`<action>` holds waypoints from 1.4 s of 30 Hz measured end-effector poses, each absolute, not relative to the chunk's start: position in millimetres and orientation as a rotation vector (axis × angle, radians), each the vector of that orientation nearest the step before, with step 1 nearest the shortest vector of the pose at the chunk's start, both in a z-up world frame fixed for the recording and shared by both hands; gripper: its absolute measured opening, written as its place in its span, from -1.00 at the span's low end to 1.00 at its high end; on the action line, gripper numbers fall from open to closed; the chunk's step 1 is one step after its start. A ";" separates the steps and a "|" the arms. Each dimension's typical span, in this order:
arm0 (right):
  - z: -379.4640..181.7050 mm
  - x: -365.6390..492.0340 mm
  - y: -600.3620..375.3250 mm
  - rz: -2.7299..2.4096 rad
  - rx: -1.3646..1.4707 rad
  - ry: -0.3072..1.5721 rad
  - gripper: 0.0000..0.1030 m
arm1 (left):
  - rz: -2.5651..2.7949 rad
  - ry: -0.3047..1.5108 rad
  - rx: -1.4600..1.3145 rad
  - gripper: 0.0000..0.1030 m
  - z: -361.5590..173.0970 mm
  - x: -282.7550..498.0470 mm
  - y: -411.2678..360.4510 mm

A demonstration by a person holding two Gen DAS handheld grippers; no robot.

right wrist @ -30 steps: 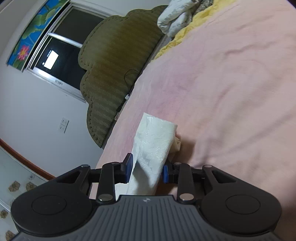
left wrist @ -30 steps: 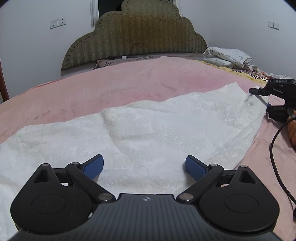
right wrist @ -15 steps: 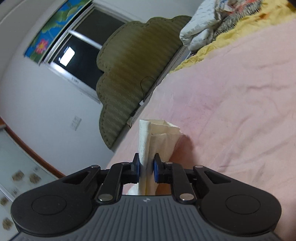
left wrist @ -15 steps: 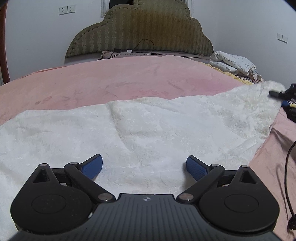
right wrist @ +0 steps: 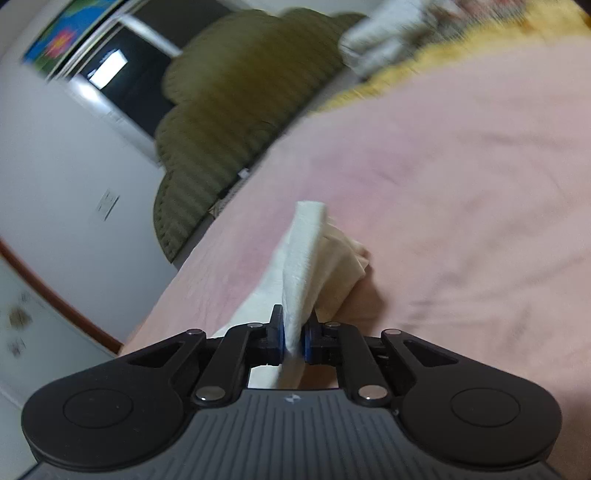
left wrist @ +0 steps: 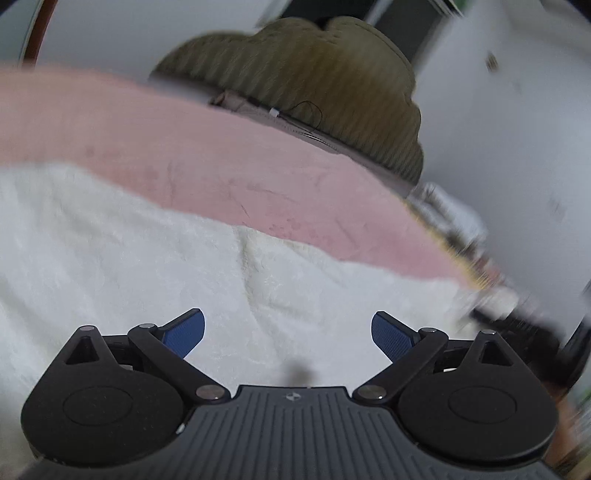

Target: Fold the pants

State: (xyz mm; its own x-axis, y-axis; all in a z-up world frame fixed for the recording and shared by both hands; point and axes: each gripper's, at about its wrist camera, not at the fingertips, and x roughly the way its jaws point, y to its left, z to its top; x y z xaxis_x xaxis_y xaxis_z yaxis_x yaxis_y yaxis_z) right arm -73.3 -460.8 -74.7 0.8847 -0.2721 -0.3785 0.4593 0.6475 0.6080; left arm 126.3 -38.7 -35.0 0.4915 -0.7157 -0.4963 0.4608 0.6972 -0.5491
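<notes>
White textured pants [left wrist: 155,266] lie spread over a pink bedspread [left wrist: 192,155]. My left gripper [left wrist: 287,334] is open and empty, low over the white fabric, its blue pads wide apart. In the right wrist view, my right gripper [right wrist: 294,339] is shut on a bunched edge of the pants [right wrist: 306,254], which stands up between the pads and is lifted above the bedspread [right wrist: 461,184]. The left wrist view is blurred by motion; the right gripper [left wrist: 517,317] shows there as a dark smear at the far right.
An olive padded headboard [left wrist: 325,74] stands at the back against a white wall. Rumpled bedding [right wrist: 391,26] and a yellow cover [right wrist: 443,55] lie at the head of the bed on the right. A window [right wrist: 122,66] is on the wall.
The right gripper closed fully on the pants edge and lifted it. The left gripper's view has tilted and swung, blurring the scene; it stays open over the fabric.
</notes>
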 end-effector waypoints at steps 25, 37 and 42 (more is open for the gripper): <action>-47.4 -9.4 -187.5 0.099 -0.415 0.381 -0.82 | -0.781 0.987 -0.559 -0.74 -31.5 186.5 -58.2; -65.0 39.7 -114.7 0.351 -0.484 0.401 -0.79 | -0.422 0.695 0.146 -0.66 -10.2 150.8 -26.5; -60.9 31.4 -103.4 0.383 -0.531 0.455 -0.65 | -0.411 0.624 0.218 -0.59 -13.7 137.6 -25.3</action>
